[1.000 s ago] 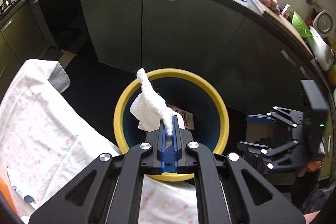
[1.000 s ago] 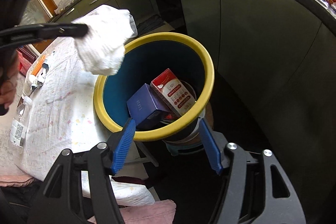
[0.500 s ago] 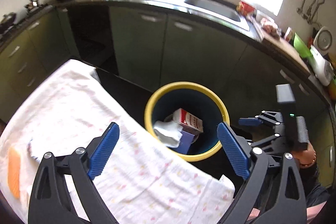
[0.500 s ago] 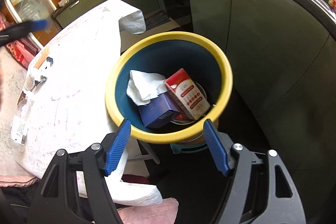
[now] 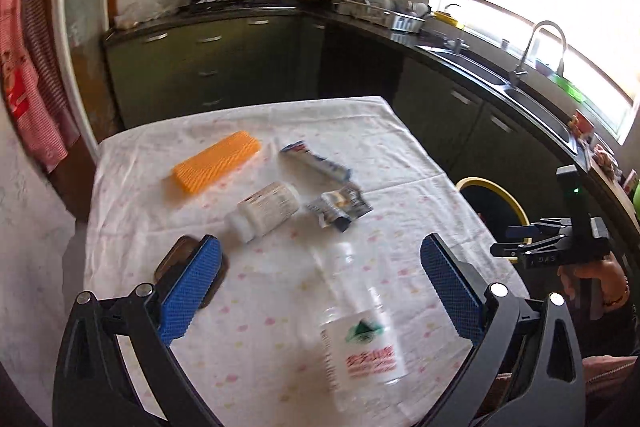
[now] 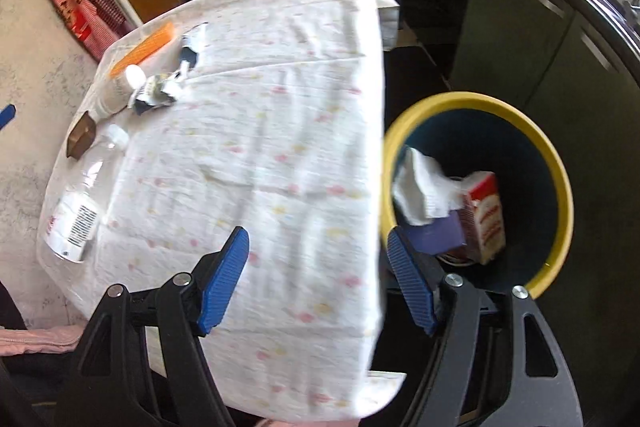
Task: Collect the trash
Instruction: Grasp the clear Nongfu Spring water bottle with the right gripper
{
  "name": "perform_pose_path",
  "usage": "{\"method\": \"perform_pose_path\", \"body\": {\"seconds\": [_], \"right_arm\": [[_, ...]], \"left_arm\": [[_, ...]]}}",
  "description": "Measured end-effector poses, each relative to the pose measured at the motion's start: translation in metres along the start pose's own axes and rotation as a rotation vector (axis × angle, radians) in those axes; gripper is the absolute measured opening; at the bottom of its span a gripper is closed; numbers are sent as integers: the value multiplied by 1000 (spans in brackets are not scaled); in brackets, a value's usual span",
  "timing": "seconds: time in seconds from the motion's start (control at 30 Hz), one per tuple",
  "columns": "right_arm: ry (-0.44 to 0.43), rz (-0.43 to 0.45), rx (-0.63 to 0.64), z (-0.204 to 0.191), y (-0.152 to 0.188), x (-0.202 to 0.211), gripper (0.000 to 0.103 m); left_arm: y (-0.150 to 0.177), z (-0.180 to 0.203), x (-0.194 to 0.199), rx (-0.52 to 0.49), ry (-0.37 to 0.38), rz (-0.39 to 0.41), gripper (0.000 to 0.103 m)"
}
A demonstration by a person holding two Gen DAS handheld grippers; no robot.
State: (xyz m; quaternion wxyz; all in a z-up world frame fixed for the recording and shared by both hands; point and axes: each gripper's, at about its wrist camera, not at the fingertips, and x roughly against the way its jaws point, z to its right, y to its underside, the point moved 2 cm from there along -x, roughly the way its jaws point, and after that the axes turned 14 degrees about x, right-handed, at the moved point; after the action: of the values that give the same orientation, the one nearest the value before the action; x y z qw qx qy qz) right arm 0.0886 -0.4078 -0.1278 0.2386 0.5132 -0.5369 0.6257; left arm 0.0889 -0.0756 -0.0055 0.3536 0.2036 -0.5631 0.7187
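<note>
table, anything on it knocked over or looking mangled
Yes. The clear plastic bottle and the white pill bottle both lie on their sides on the tablecloth, and the foil wrapper beside the pill bottle is crumpled and torn.

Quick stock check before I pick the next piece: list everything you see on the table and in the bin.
orange ribbed sponge: 1, table far side
toothpaste tube: 1, white-blue, mid table
white pill bottle: 1, lying, centre
crumpled foil wrapper: 1, silver-blue, beside it
brown block: 1, table edge
clear plastic bottle: 1, lying, near side
yellow-rimmed bin: 1, beside table
white tissue: 1, in bin
red-white carton: 1, in bin
purple box: 1, in bin
left gripper: open, empty
right gripper: open, empty
</note>
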Motion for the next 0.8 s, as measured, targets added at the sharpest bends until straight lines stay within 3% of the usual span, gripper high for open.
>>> {"method": "perform_pose_path", "body": {"seconds": [0.2, 0.4, 0.53, 0.67, 0.8], "right_arm": [[-119, -68, 100, -95, -49, -5, 68], [-203, -147, 120, -177, -78, -9, 69], [-187, -229, 84, -197, -83, -29, 72], [-246, -317, 9, -204, -74, -45, 72], [-198, -366, 63, -219, -66, -54, 72]], "left_arm": [[20, -76, 24, 91, -101, 40, 98], [30, -105, 34, 100, -85, 43, 98], [35, -100, 36, 61, -54, 36, 98], [40, -99, 36, 42, -21, 30, 98], [42, -104, 34, 52, -2, 23, 98]]}}
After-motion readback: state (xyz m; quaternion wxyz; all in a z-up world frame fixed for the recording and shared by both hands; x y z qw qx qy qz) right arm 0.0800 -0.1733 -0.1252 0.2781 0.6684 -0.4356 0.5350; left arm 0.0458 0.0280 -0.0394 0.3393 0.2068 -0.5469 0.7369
